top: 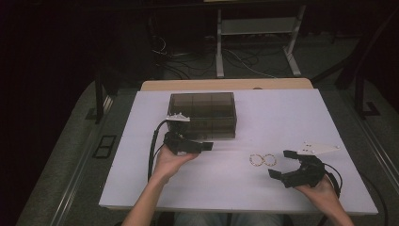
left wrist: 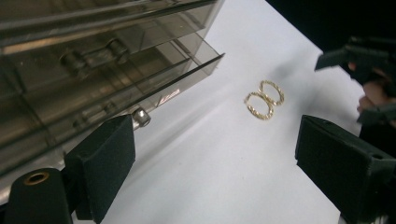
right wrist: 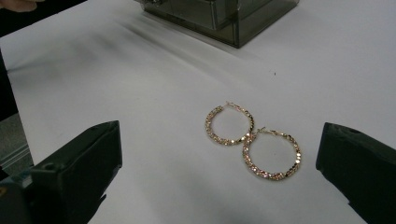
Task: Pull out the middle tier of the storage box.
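A smoky see-through drawer box (top: 202, 113) stands at the middle of the white table (top: 141, 183). Two gold hoop earrings (top: 262, 160) lie touching each other on the table, right of the centre. My left gripper (top: 208, 146) hovers just in front of the box, pointing right, jaws open and nothing between them. In the left gripper view its left pad (left wrist: 105, 158) sits beside a small silver drawer knob (left wrist: 141, 116), and one low drawer (left wrist: 187, 79) sticks out a little. My right gripper (top: 280, 163) stands open just right of the earrings (right wrist: 212, 128), which lie ahead of its jaws.
The table's front and right edges run close to the right hand. A wooden strip (top: 226, 84) shows behind the white top, with a stand's legs (top: 256, 42) and cables on the floor beyond. The surroundings are dark.
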`<state>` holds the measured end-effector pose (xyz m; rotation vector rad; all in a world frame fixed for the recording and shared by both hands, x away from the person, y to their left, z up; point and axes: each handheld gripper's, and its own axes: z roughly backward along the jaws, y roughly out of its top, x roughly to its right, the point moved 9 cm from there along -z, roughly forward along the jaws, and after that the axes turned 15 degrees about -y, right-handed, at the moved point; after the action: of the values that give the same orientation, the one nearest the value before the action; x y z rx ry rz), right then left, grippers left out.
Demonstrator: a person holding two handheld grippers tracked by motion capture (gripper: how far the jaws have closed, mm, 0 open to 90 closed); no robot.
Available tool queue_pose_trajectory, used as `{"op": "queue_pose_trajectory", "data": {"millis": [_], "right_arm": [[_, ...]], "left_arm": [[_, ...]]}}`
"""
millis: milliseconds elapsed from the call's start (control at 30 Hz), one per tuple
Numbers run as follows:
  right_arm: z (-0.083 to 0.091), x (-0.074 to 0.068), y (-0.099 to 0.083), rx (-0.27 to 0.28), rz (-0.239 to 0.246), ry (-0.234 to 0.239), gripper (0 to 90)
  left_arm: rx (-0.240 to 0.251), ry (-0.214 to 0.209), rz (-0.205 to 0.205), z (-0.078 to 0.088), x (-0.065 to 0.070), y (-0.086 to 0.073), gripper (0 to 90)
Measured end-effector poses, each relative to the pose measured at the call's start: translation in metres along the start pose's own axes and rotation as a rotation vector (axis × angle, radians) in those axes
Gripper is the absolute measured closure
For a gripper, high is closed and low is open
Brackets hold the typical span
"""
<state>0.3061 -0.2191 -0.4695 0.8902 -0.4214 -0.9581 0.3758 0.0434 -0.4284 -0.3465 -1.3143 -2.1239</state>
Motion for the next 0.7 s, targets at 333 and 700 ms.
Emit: {"op": "queue_pose_trajectory", "data": {"millis": [333, 700], "right_arm": [[0.0, -0.001, -0.002, -0.011, 0.001, -0.006, 0.0], [-0.002, -0.002, -0.004, -0.025, 0.011, -0.011, 0.0]], "left_arm": [[-0.118, -0.031, -0.145, 0.006, 0.005, 0.008, 11.7], [-0.152, -0.051, -0.262, 0.012, -0.001, 0.018, 15.9]]}}
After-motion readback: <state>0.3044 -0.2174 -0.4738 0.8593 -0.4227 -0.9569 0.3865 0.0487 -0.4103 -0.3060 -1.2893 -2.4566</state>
